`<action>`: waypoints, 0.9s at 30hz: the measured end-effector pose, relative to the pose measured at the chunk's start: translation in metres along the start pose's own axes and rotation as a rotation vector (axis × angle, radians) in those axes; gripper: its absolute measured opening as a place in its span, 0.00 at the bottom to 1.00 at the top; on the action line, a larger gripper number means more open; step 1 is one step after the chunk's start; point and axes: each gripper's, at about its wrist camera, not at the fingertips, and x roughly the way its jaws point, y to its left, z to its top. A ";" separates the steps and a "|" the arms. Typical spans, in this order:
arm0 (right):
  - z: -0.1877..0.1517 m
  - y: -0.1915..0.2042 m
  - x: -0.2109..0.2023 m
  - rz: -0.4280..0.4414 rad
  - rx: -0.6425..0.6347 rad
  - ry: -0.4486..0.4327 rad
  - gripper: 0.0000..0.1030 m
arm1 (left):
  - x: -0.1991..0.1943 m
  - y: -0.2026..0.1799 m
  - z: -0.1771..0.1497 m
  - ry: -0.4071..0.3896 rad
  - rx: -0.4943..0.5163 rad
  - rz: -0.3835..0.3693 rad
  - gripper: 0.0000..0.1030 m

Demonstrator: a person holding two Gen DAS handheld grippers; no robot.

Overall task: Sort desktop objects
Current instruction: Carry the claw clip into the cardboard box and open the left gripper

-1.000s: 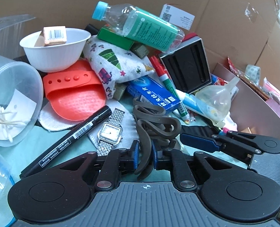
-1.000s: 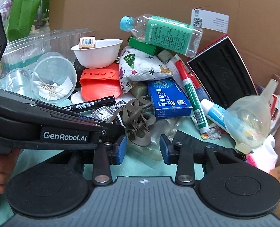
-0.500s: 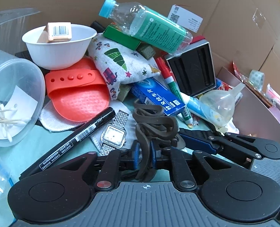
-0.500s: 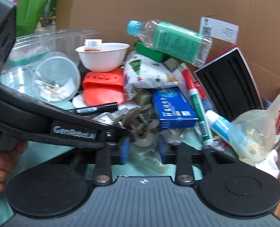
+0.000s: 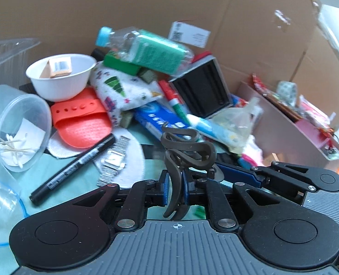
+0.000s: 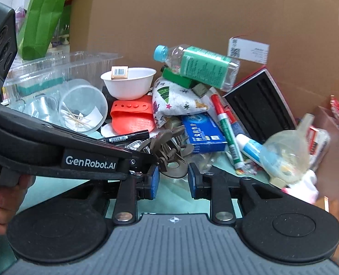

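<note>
My left gripper [image 5: 176, 189] is shut on a brown hair claw clip [image 5: 185, 151] and holds it lifted above the teal mat. The clip also shows in the right wrist view [image 6: 167, 151], just ahead of my right gripper [image 6: 172, 178], which is open and empty. Behind lie a black marker [image 5: 73, 169], a silver wristwatch [image 5: 113, 160], an orange silicone mitt [image 5: 82, 121], a blue box [image 5: 160, 121] and a green-labelled bottle [image 5: 146, 50].
A white bowl [image 5: 61, 80] with a small carton stands back left beside a clear tub of cotton swabs [image 5: 18, 126]. A black tray [image 5: 201, 89], a funnel [image 6: 284, 153] and a pink box [image 5: 291, 128] crowd the right. Cardboard walls [image 5: 123, 11] close the back.
My left gripper has lifted and drawn back with the claw clip, so the pile looks farther away. My right gripper has moved back a little and stays open.
</note>
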 end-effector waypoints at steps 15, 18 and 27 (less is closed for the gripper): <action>-0.013 -0.053 -0.103 -0.212 0.116 -0.135 0.29 | -0.018 -0.117 0.011 -0.071 0.171 -0.153 0.24; -0.011 -0.070 -0.122 -0.260 0.113 -0.181 0.29 | -0.019 -0.144 0.020 -0.104 0.206 -0.183 0.24; 0.004 -0.133 -0.152 -0.387 0.112 -0.271 0.29 | 0.007 -0.213 0.059 -0.166 0.268 -0.275 0.25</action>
